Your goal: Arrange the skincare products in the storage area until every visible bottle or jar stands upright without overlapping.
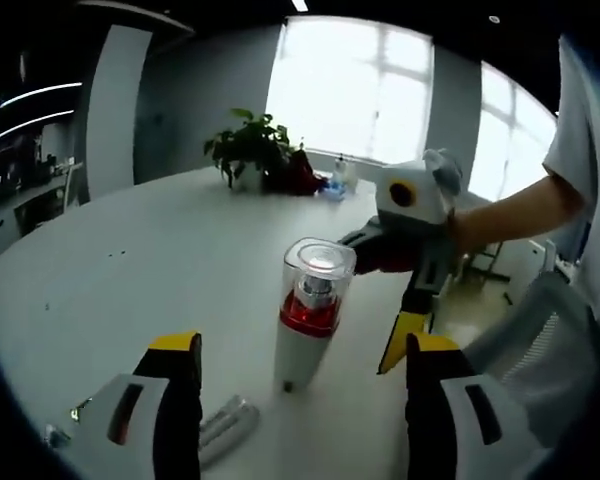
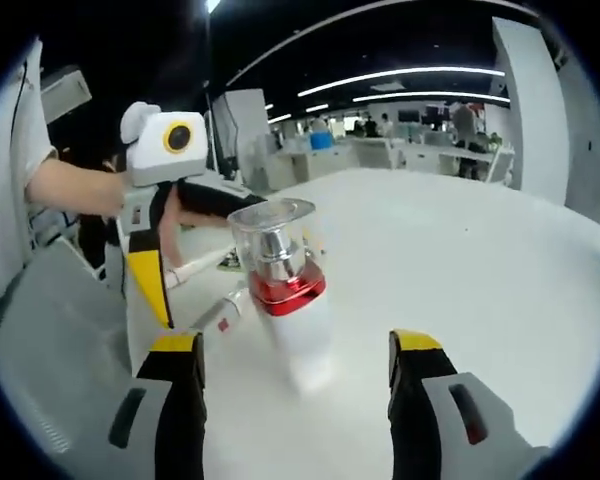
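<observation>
bottle [image 1: 311, 315] upright, open table [image 1: 160, 240] around

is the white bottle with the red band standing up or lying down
Standing upright. The white bottle rests on its base on the table, clear cap on top; both grippers are open, apart from it.

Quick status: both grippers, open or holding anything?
Left gripper: open, empty, pump bottle standing ahead.
Right gripper: open, empty, aimed at that bottle.
</observation>
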A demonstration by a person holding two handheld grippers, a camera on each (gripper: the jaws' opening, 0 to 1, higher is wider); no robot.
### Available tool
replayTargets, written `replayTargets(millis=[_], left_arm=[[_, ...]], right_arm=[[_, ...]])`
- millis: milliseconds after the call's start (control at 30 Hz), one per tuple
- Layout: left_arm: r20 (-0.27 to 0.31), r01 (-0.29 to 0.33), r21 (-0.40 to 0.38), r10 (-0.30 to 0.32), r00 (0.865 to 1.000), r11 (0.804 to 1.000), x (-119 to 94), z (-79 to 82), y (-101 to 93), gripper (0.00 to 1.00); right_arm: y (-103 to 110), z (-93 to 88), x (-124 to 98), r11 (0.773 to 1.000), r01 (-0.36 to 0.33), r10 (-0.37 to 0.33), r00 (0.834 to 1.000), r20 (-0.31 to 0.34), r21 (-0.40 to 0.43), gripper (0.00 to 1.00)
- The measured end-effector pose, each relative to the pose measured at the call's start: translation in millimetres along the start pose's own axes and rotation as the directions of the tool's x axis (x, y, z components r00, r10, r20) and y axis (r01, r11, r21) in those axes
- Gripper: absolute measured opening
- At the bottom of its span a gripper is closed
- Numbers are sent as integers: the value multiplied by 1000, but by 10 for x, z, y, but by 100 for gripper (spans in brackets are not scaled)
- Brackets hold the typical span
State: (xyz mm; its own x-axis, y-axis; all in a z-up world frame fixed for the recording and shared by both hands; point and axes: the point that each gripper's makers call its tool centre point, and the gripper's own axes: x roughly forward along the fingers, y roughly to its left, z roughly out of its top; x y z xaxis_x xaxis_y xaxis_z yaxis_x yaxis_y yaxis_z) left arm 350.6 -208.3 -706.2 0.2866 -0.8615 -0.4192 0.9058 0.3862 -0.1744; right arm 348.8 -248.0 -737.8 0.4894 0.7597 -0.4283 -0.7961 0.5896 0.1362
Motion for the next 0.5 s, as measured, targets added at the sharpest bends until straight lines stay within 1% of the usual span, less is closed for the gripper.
replayTargets(millis=[100, 300, 367, 433, 500], left_arm=[[10, -18, -37, 19, 1000, 999, -66, -33, -12, 79], [-4, -54, -88, 54, 999, 995, -205, -169, -77, 83], [-17, -68, -135, 66, 998, 989, -266, -226, -99, 86], [-16, -81, -154, 79, 997, 985, -334, -261, -103, 89], [-19, -93, -167, 91, 996, 982, -388, -290, -123, 89]], right_arm=[[61, 13, -35, 1000, 9, -9, 1000, 6, 11, 78], [104, -9, -62, 998, 29, -30, 1000, 10, 55, 83], [125, 6, -74, 997, 31, -33, 999, 22, 67, 89], [177, 30, -94, 996, 30, -33, 999, 38, 87, 92], [217, 21, -114, 995, 23, -26, 999, 32, 101, 92]])
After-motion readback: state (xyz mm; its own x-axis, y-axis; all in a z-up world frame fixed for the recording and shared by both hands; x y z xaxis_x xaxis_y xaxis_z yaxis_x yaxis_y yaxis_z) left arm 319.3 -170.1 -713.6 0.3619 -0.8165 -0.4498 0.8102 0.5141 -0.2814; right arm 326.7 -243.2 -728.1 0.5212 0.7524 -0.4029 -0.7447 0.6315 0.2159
